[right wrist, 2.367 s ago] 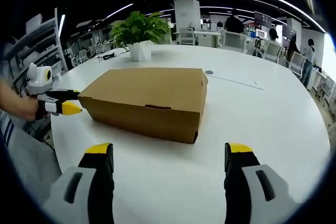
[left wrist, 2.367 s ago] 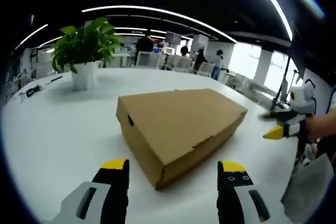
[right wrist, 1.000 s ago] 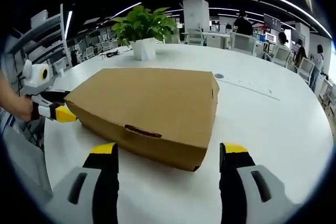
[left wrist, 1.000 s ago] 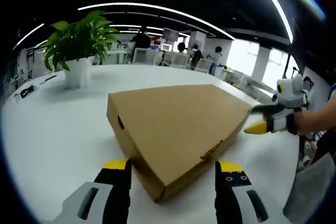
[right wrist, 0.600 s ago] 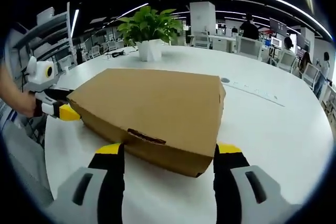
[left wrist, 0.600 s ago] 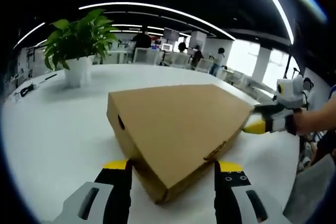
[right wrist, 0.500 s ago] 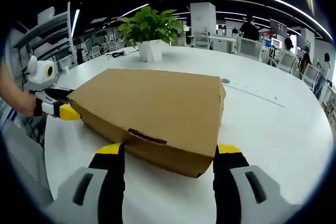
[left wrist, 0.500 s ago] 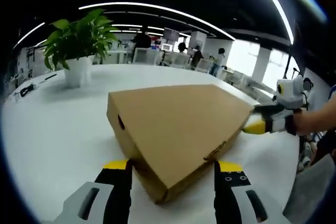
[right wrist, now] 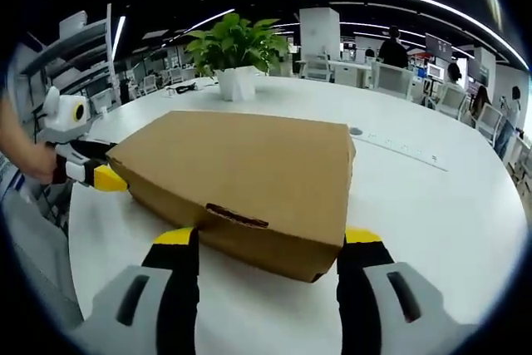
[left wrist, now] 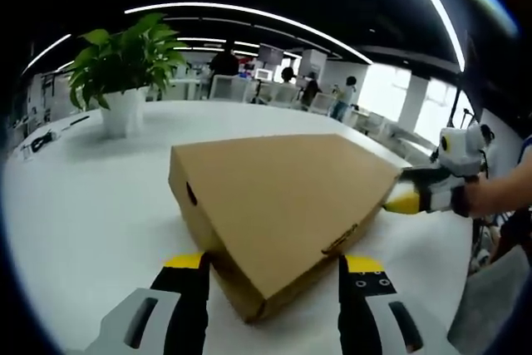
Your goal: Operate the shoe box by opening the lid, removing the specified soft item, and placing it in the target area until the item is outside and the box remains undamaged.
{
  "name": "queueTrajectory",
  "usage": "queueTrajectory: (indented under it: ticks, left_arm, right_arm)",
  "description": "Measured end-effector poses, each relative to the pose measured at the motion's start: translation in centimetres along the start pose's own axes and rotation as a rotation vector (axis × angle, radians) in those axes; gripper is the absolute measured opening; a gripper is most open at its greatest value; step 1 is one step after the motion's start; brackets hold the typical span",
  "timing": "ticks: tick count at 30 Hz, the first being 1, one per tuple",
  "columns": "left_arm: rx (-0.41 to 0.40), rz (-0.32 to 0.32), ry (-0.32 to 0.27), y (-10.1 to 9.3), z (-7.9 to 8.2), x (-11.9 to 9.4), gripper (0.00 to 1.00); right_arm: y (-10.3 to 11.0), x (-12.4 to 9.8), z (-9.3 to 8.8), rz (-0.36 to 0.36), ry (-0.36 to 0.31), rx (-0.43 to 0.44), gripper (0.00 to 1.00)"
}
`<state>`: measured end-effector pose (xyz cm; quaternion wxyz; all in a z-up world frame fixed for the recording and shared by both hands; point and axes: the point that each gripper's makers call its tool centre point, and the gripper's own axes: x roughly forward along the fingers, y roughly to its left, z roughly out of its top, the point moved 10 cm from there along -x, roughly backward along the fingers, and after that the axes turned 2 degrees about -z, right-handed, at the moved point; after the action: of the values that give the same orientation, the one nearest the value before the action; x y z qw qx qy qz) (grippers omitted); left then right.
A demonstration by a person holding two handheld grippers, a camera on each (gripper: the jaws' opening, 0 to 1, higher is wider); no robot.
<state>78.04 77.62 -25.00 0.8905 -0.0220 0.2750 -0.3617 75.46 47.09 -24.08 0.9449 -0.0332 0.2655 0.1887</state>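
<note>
Shoe box [left wrist: 283, 197], plain brown cardboard, lid shut, sits flat on the white table [left wrist: 91, 197], toward the near edge where the person stands. In the right gripper view the box [right wrist: 249, 176] shows a dark slot on its long front side; small round hole on the short end in the left gripper view.

Left gripper [left wrist: 270, 268] at one near corner of the box: jaws spread wide, yellow tips either side of the corner, pinching nothing. Same gripper seen from the right gripper view [right wrist: 104, 178], yellow tip just beside the box's left end; touching or not – can't tell.

Right gripper [right wrist: 268, 243] w/ jaws apart, straddling the front corner of the box, nothing clamped. Seen in the left gripper view [left wrist: 407, 202] its yellow tip sits at the box's far right corner, a hand [left wrist: 490, 197] behind it.

Potted plant [left wrist: 125, 68] in white pot toward the table's far edge, well apart from the box. Cables [left wrist: 41, 140] near the table's left edge. Office desks, chairs, people beyond.
</note>
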Motion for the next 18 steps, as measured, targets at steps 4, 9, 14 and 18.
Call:
queueTrajectory:
  ticks: [4,9,14,18]
  left_arm:
    - [0.004,-0.009,0.004,0.1,0.0,0.0,0.63]
    - [0.010,-0.022,0.008,0.5,0.0,-0.1,0.63]
    - [0.017,-0.035,0.013,0.5,0.0,-0.5,0.63]
    - [0.023,-0.051,0.020,0.9,-0.2,-1.0,0.62]
  right_arm:
    - [0.3,-0.1,-0.1,-0.007,-0.003,0.004,0.63]
    - [0.8,-0.4,-0.3,-0.022,-0.002,0.014,0.62]
    - [1.7,-0.9,-0.5,-0.042,0.001,0.027,0.62]
    - [2.7,-1.3,-0.7,-0.061,0.007,0.038,0.62]
